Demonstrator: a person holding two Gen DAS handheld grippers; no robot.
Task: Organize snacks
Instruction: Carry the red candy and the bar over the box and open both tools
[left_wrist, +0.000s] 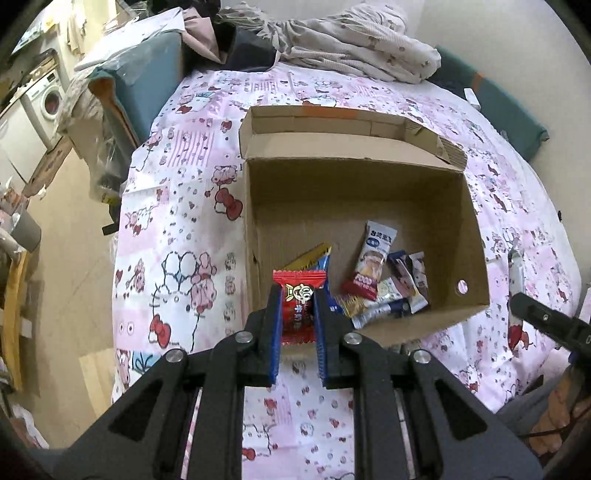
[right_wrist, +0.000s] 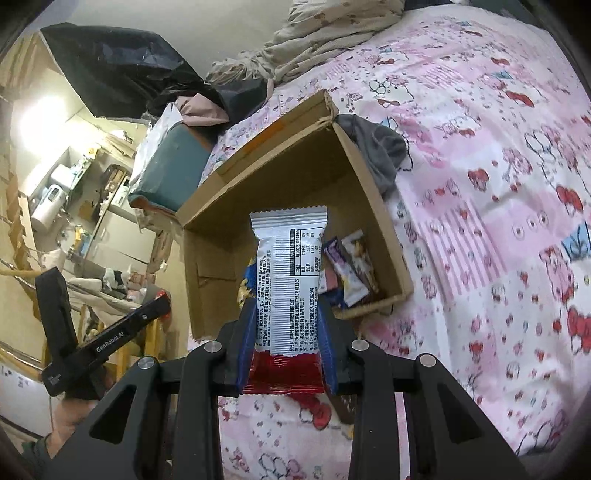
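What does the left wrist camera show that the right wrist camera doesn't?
Only the left wrist view shows the left hand-held gripper clamped on a small red snack packet, and a washing machine far left.

Only the right wrist view shows the right hand-held gripper gripping a long white and red snack packet, and a grey cloth behind the box.

Both show the open cardboard box holding several snack packets, on the pink cartoon-print bedsheet.
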